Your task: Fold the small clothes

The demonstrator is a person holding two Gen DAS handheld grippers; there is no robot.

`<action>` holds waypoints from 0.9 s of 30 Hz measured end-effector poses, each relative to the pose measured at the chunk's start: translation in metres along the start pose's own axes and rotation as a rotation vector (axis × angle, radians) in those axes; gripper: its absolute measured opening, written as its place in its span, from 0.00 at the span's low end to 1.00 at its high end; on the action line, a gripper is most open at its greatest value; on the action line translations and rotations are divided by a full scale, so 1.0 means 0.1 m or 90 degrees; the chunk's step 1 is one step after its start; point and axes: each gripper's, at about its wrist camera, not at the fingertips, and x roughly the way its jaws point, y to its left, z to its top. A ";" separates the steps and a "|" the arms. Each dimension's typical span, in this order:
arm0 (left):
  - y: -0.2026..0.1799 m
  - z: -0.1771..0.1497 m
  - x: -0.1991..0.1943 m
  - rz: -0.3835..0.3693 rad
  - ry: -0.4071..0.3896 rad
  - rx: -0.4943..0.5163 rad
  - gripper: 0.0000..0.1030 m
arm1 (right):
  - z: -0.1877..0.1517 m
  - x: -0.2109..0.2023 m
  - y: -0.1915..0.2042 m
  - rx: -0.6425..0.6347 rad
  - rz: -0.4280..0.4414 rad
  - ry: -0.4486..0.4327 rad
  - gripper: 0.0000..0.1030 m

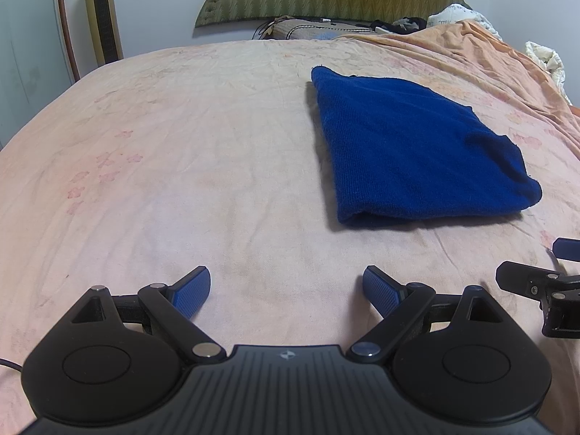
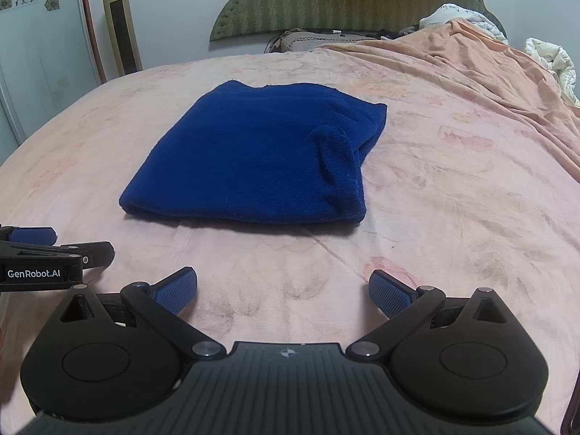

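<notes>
The left gripper [image 1: 286, 284] hovers over the near edge of the bed [image 1: 163, 145], its jaws spread with nothing between them; the right gripper [image 2: 282, 286] hangs just beside it, jaws likewise spread and empty; a folded blue garment [image 2: 250, 156] lies flat on the pink sheet [image 2: 453, 199] towards the middle of the bed, apart from both grippers; a rumpled peach blanket [image 2: 489, 72] is heaped along the right edge.
</notes>
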 end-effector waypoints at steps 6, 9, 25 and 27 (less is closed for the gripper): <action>0.01 0.00 -0.01 0.000 0.000 0.001 0.89 | 0.00 0.00 0.01 -0.001 0.000 0.000 0.99; 0.00 0.00 -0.01 0.000 0.000 0.001 0.89 | 0.00 0.00 0.02 -0.001 0.001 0.000 0.99; 0.02 -0.01 -0.03 0.000 -0.003 0.002 0.89 | 0.00 -0.03 0.06 -0.010 0.005 -0.001 0.99; 0.02 -0.01 -0.04 0.001 -0.002 0.003 0.89 | 0.00 -0.03 0.07 -0.012 0.005 -0.002 0.99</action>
